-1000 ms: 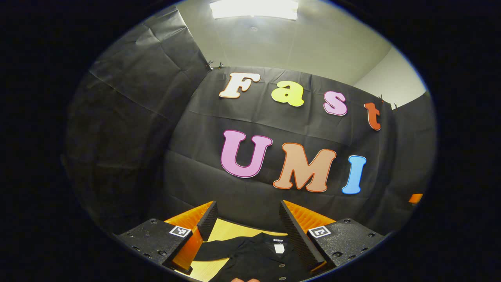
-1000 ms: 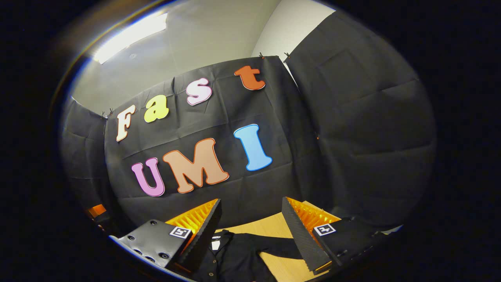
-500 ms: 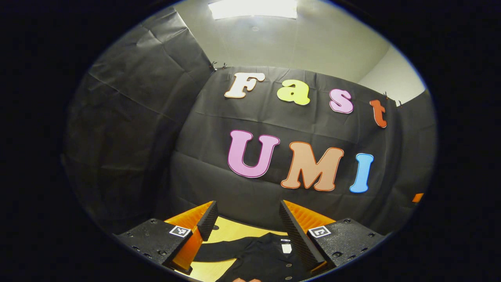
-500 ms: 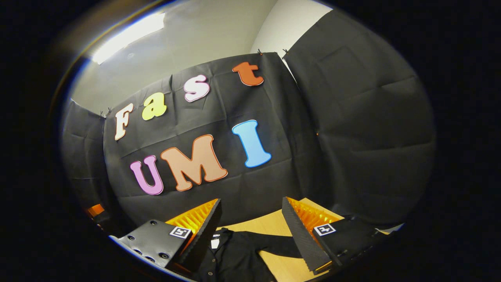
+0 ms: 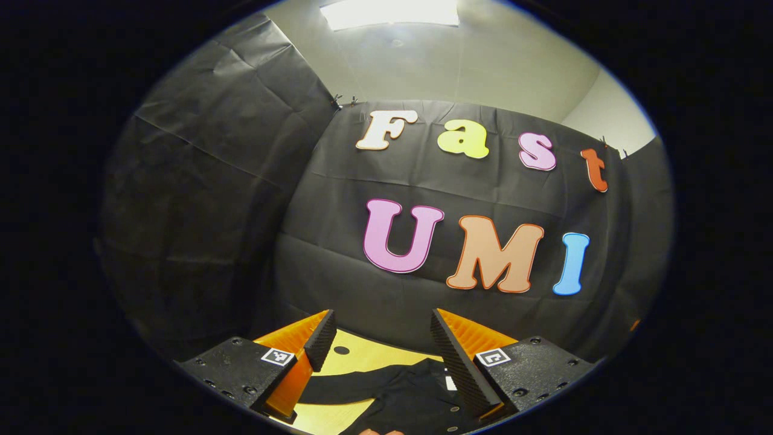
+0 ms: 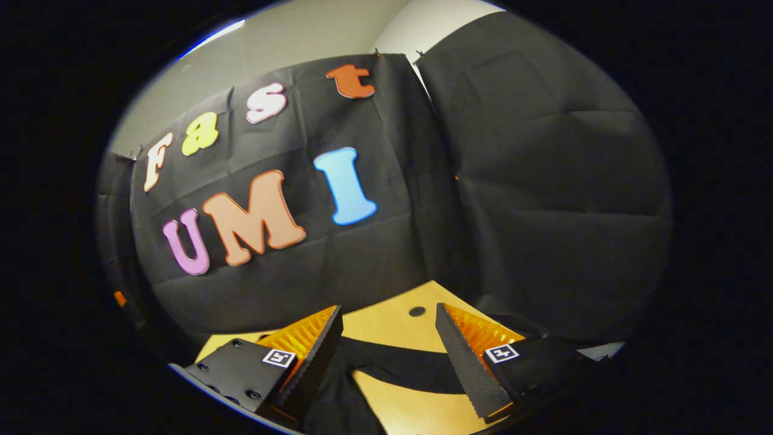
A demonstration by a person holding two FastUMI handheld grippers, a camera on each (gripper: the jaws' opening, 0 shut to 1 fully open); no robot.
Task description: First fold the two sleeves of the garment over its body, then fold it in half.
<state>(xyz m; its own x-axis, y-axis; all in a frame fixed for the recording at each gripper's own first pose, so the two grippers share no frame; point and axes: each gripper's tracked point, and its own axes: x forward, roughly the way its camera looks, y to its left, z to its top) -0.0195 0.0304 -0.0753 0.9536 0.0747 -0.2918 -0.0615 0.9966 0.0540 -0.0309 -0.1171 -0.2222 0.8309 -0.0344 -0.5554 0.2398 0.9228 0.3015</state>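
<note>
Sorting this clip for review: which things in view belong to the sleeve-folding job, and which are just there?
Part of the job:
black garment, spread on the table, sleeves not yet folded
its sleeve stretched between the fingers in the right gripper view
left gripper, open
right gripper, open

Just there:
wooden table
small dark hole in the table
ceiling light

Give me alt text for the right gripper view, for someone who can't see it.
The open right tongs hang above a black garment spread on a light wooden table, one sleeve stretching across the gap between the two ridged fingers. Black cloth walls rise behind the table.
</note>
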